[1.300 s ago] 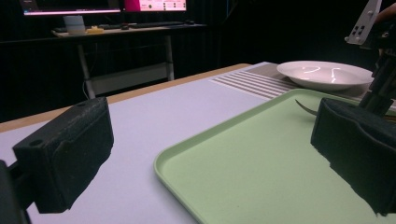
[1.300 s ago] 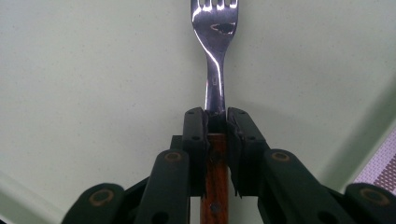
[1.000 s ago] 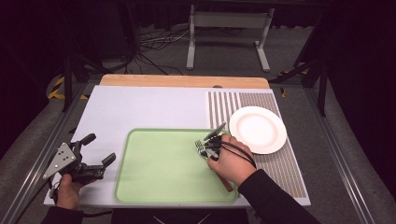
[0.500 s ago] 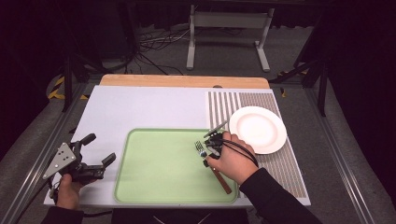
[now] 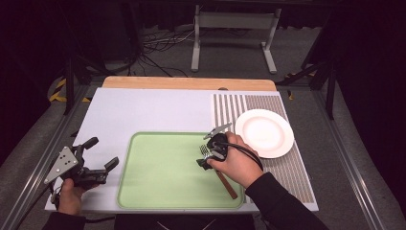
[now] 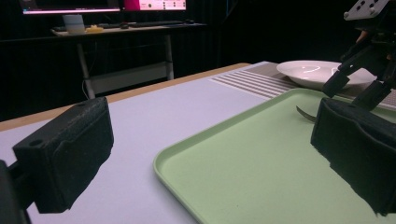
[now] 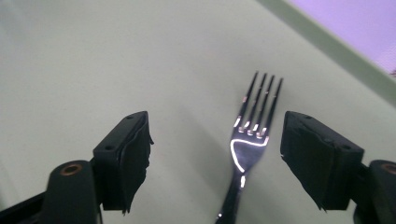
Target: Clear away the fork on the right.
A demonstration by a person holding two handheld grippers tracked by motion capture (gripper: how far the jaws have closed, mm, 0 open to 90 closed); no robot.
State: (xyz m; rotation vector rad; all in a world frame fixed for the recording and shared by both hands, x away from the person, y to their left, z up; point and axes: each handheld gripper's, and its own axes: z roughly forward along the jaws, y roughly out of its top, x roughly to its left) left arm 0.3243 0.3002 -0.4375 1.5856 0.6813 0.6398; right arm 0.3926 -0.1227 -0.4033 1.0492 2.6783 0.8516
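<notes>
A metal fork (image 5: 206, 150) with a brown handle lies flat on the green tray (image 5: 163, 167), near its right side. My right gripper (image 5: 205, 158) hovers low over the fork's head. In the right gripper view the fork (image 7: 250, 135) lies on the tray (image 7: 93, 60) between the jaws, nearer the right one, and neither pad touches it. That gripper (image 7: 215, 140) is open; its jaws have just been opening. My left gripper (image 5: 101, 152) rests at the table's front left, beside the tray's left edge, open and holding nothing (image 6: 210, 140).
A white plate (image 5: 263, 132) sits on a striped mat (image 5: 287, 167) right of the tray, close to my right hand. The tray lies on a pale table cover (image 5: 143, 110); a wooden strip (image 5: 189, 82) runs along the far edge. The plate (image 6: 308, 72) also appears beyond the tray (image 6: 243, 168).
The right gripper's jaws have spread apart and let go of the fork, which now lies on the tray with its handle showing. The left gripper has stayed where it was.
</notes>
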